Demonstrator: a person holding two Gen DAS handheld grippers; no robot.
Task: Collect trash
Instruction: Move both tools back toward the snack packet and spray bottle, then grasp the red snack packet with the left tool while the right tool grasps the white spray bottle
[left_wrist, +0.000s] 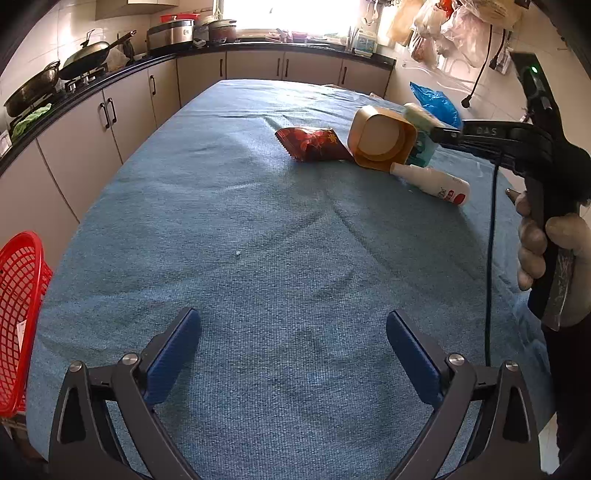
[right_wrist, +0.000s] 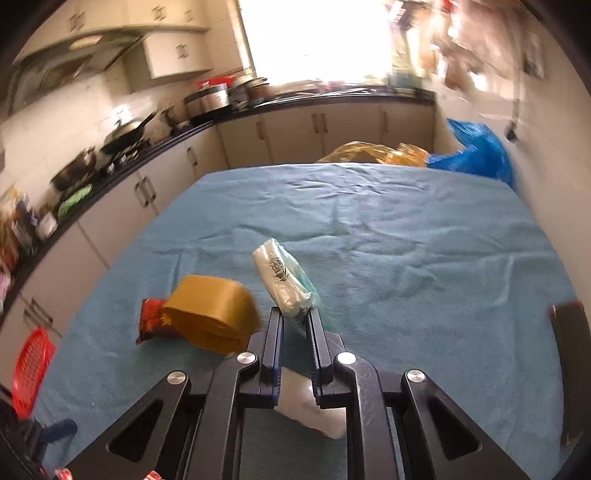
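My left gripper (left_wrist: 293, 317) is open with nothing between its blue pads, low over the blue cloth table (left_wrist: 258, 229). My right gripper (right_wrist: 295, 314) is shut on a white and teal tissue packet (right_wrist: 284, 280), which sticks up past the fingertips. In the left wrist view the same packet (left_wrist: 419, 118) shows at the tip of the right gripper (left_wrist: 441, 133), behind a tan tub (left_wrist: 382, 138) lying on its side. A red snack wrapper (left_wrist: 314, 144) lies left of the tub and a white bottle (left_wrist: 436, 182) in front of it. The tub (right_wrist: 214, 314) and wrapper (right_wrist: 151, 319) sit left of my right fingers.
A red mesh basket (left_wrist: 18, 314) stands off the table's near left corner. Kitchen cabinets and a counter with woks (left_wrist: 81, 59) run along the left and back. A blue plastic bag (right_wrist: 476, 155) and a yellow bag (right_wrist: 369, 153) lie beyond the far edge. A hand (left_wrist: 535, 251) holds the right gripper's handle.
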